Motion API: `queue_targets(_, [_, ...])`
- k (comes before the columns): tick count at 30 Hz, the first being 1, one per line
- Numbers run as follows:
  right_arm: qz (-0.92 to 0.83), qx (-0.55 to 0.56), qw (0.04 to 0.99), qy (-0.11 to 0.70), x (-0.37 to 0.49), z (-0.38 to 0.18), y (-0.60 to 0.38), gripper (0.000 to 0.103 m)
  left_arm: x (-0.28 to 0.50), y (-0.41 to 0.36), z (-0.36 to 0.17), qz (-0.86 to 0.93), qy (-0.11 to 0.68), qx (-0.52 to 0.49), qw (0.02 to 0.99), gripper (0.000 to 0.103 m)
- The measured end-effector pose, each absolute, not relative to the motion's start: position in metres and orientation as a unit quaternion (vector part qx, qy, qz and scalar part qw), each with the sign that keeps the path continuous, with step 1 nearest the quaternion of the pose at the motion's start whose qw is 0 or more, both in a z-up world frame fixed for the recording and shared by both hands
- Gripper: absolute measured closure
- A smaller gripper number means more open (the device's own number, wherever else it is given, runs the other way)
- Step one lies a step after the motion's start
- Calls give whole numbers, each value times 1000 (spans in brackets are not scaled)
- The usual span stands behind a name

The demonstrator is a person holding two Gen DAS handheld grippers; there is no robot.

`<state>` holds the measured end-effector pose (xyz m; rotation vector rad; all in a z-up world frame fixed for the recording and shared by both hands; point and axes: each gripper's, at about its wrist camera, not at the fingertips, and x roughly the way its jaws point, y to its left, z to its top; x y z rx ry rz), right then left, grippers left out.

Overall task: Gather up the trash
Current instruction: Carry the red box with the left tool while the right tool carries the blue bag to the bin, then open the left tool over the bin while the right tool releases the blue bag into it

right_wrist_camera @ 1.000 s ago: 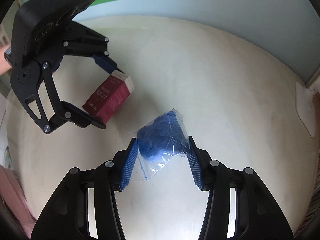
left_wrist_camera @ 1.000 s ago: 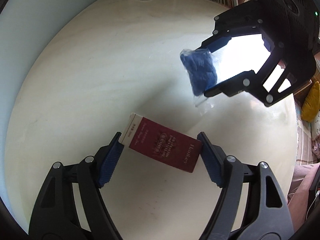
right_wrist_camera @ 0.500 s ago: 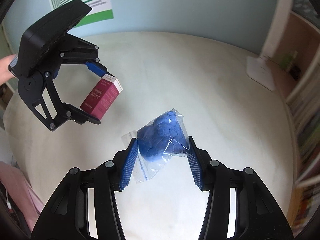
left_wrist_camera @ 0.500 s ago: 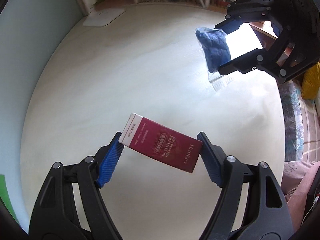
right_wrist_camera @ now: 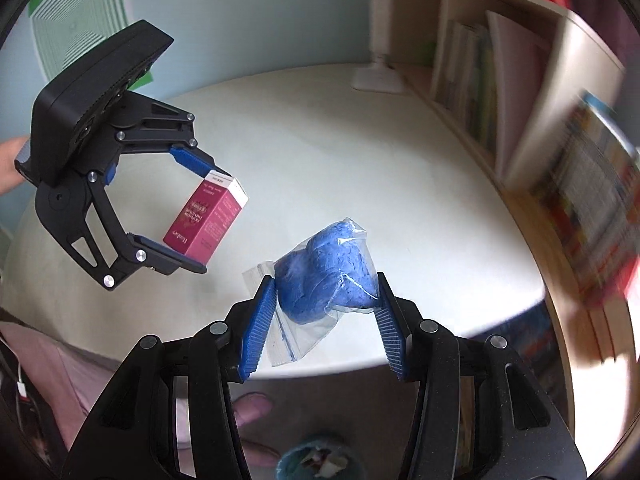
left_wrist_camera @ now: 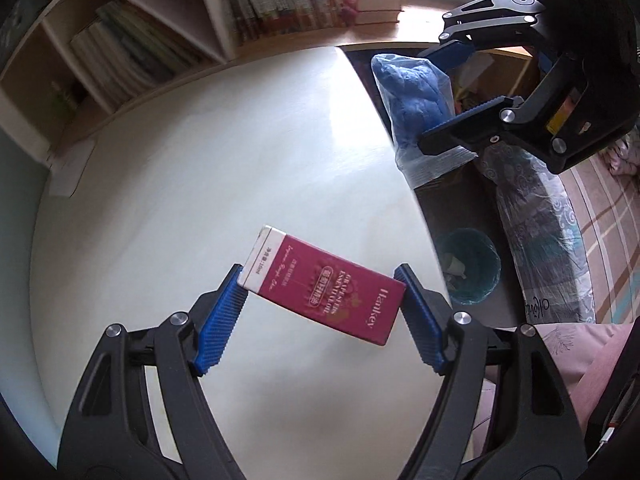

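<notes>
Both claws have swung to the bench (left_wrist_camera: 200, 200) edge — left claw (left_wrist_camera: 320, 300) clamps red carton (left_wrist_camera: 326, 288), right claw (right_wrist_camera: 326, 320) clamps blue-filled bag (right_wrist_camera: 324, 280).

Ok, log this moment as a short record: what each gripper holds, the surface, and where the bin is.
left gripper: jaws shut on the red carton, held by its two ends
right gripper: jaws shut on the clear bag of blue material
surface: pale round table, under the carton
bin: teal wastebasket on the floor beside the table edge, some trash already inside
background: bookshelf
</notes>
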<state>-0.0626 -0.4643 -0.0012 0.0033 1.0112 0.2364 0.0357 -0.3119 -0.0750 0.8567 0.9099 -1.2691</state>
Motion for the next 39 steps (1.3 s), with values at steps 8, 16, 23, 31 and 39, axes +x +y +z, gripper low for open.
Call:
queue_targets(8, [17,64,864,499,-175,-11,-500,53,-66,-368,-87,-630,362,413,549,31])
queue_targets(16, [-61,131,847,511,-286,-28,-528,53,-147,-409,-113,-672,353,437,482,31])
queue_targets(23, [-104,187,825,523,-348,-59,-538,53,-205,-432,-142,-685,365,452,438,31])
queue_targets(31, [-130,245,795,539,-404,-101,-538,53,-252,-447,-192,-681,388,478,396,31])
queue_targets(39, [-130,280,778,547,-430,-134,-537,52,-281,-457,-222,-675,403,492,374,30])
